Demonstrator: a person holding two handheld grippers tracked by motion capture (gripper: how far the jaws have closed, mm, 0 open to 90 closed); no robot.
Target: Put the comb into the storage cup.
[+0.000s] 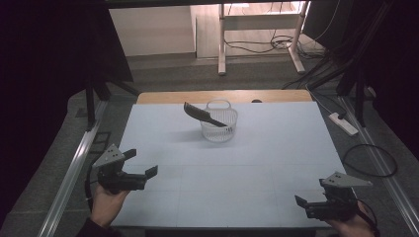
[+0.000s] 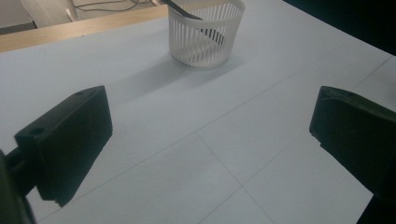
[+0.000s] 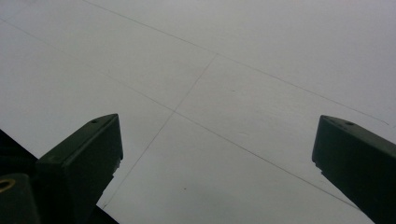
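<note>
A white slotted basket point(image 1: 219, 126) point(image 2: 205, 35) stands on the pale table top point(image 1: 276, 148), toward the far middle. A dark comb-like tool point(image 1: 201, 114) point(image 2: 181, 9) leans in it, one end inside and the other sticking out over the left rim. My left gripper point(image 1: 142, 162) point(image 2: 210, 135) is held at the near left, open, pointed toward the basket with nothing between its jaws. My right gripper point(image 1: 312, 191) point(image 3: 215, 154) is held at the near right corner, open over bare table top.
A wooden strip point(image 1: 163, 97) runs along the table's far edge. Metal rails point(image 1: 74, 163) flank both sides of the table. A power strip point(image 1: 343, 124) and cables point(image 1: 370, 160) lie on the floor at the right. A white desk frame point(image 1: 222, 44) stands behind.
</note>
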